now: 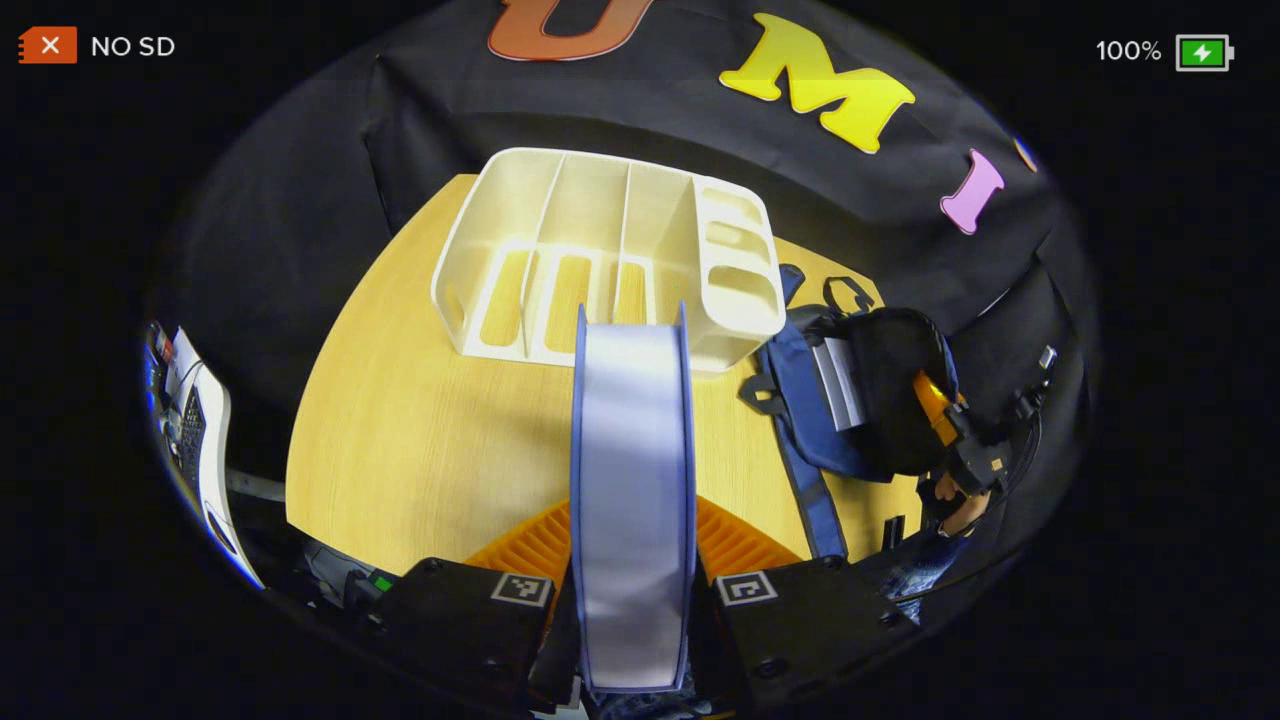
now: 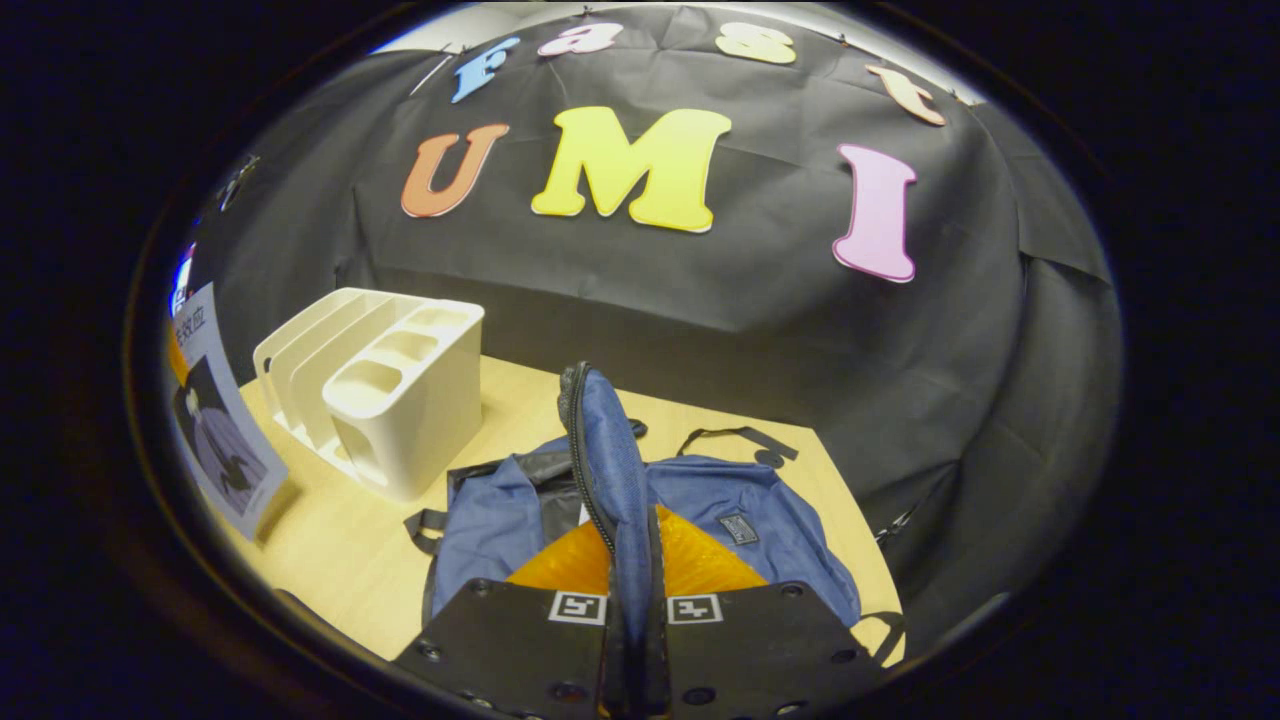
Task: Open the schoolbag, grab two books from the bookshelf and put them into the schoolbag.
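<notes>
Left gripper [image 1: 632, 590]: clamped on a book [image 1: 632, 480], both fingers pressed against its covers. Book held edge-on, page block facing the camera, standing up between the fingers and reaching away toward the bookshelf [image 1: 610, 255]. Held above the wooden table [image 1: 400, 450], not resting on it.

Beyond the book's far end, just behind it in the left gripper view: bookshelf, white, upright dividers, slots showing nothing but table through the base openings, small compartments at its right end. Standing near the table's back edge, against the black cloth wall.

Right of the book, well apart from the left gripper: schoolbag [image 1: 850, 400], blue with black interior, lying on the table beside the bookshelf's right end. Mouth held open; pale page edges of another book [image 1: 838, 385] visible inside the opening. Right gripper seen there from afar, at the bag's far side, with a hand below it.

Right gripper [image 2: 630, 600]: closed on the schoolbag's flap [image 2: 610, 470], both fingers pinching the blue fabric with its black zipper edge. Flap pulled upright, rising straight up from between the fingers. Rest of the schoolbag [image 2: 740, 520] spread on the table directly under and beyond the gripper, straps trailing toward the wall.

Left of the flap in the right gripper view: bookshelf [image 2: 390, 400], near the bag, not touching as far as can be judged. Further left, at the view's edge, the held book's cover [image 2: 215, 430], tilted.
</notes>
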### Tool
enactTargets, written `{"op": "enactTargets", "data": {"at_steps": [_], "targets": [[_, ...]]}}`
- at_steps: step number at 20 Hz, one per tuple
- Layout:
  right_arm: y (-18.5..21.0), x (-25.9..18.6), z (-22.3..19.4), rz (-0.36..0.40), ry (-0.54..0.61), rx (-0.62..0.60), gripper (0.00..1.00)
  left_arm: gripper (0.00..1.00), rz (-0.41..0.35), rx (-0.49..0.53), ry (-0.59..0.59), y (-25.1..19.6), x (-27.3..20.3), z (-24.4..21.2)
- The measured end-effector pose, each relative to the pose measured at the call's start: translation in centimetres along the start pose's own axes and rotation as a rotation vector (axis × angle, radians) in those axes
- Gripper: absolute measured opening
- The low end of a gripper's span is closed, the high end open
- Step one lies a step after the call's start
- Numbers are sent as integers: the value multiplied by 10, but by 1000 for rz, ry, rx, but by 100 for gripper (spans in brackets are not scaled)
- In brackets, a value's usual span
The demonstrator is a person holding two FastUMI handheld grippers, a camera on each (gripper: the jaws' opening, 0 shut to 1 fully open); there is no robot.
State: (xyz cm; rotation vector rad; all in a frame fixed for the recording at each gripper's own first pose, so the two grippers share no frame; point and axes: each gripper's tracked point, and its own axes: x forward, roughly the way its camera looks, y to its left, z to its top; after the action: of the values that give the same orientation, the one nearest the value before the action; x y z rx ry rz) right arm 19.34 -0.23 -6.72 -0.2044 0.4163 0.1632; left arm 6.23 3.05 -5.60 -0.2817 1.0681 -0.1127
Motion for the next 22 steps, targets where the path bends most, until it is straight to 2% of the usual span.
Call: {"op": "enactTargets", "data": {"at_steps": [7, 10, 11, 12, 14, 15, 16, 22], "targets": [[1, 4, 1, 4, 24, 11, 7, 46, -240, -40, 9, -67, 24, -4], [-4, 3, 5, -11, 33, 36, 7, 46, -383, -85, 1, -102, 36, 5], [-7, 2, 8, -18, 29, 33, 7, 50, -426, -98, -7, -112, 39, 11], [-11, 1, 11, -23, 22, 34, 7, 46, -463, -107, -12, -120, 43, 15], [-17, -3, 17, -31, 12, 34, 7, 46, -535, -134, -34, -134, 46, 24], [-20, -3, 20, -37, 8, 36, 7, 41, -569, -145, -45, -141, 49, 28], [-23, -4, 22, -42, 7, 35, 7, 46, -602, -157, -63, -147, 52, 34], [-28, -11, 46, -53, -26, 33, 7, 46, -717, -281, -98, -177, 95, 53]]}}
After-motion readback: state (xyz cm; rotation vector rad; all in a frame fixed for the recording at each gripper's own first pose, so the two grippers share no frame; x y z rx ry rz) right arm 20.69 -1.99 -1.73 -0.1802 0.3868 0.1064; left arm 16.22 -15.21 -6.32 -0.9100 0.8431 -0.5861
